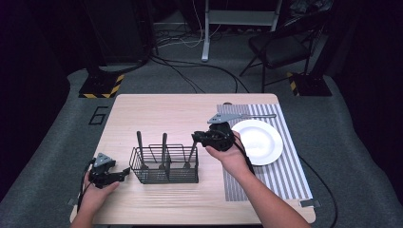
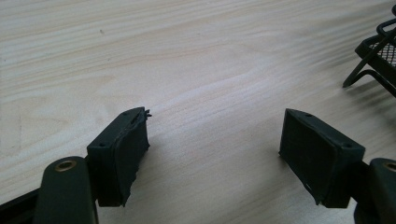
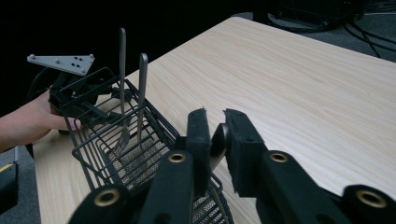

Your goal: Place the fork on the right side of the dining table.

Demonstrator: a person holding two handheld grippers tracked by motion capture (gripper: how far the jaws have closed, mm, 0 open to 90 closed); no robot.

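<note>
Both grippers are black. The left gripper (image 2: 215, 149) has two blocky jaws faced with dark, ragged-edged pads (image 2: 132, 149), each jaw fixed by a brass-ringed screw. The right gripper (image 3: 214, 137) has the same brass-ringed screws. Each carries a grey three-cornered plate (image 1: 223, 117) with small holes. A black cable (image 1: 81, 194) trails from the left one. The forearms are bare.
</note>
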